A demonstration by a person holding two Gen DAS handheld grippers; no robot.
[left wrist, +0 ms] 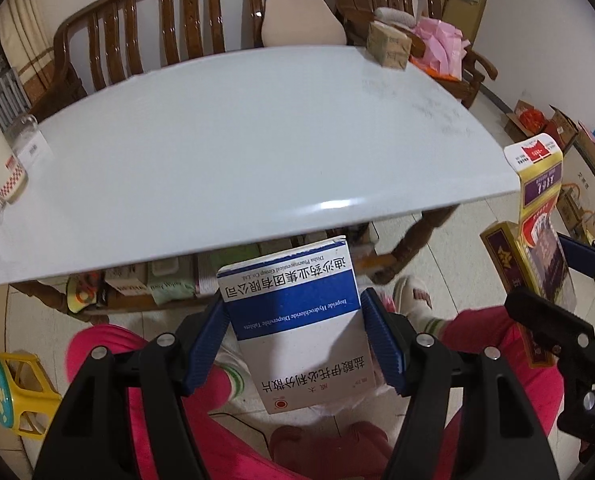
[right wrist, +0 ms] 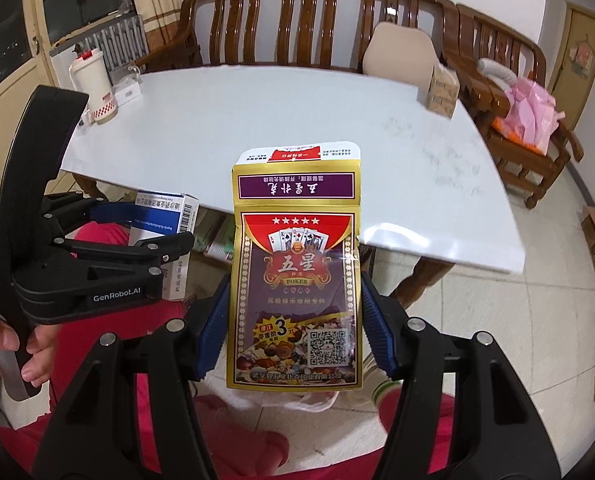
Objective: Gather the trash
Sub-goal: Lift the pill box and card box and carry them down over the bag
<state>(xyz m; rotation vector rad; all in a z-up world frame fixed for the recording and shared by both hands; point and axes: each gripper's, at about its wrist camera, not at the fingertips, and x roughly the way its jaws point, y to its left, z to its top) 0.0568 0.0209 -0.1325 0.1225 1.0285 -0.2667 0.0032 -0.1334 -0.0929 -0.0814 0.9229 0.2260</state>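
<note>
- Left hand-held gripper [left wrist: 293, 336] clamps a medicine box [left wrist: 297, 320], held off the desk [left wrist: 225, 152] over the lap
- Right hand-held gripper [right wrist: 295, 328] pinches a card box [right wrist: 295, 276]
- Both picked up; a bin isn't visible, so dropping remains

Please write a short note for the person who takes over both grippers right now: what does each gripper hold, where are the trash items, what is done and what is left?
Left gripper: shut on the blue and white medicine box, held off the near edge of the white table.
Right gripper: shut on the poker card box, top flap open, also held off the near edge.
Done: both boxes are picked up.
Left: drop both into a trash container; a white plastic bag shows below the card box, but I cannot tell whether it is the bin bag.
On the table: a white jug and a brown paper package.
</note>
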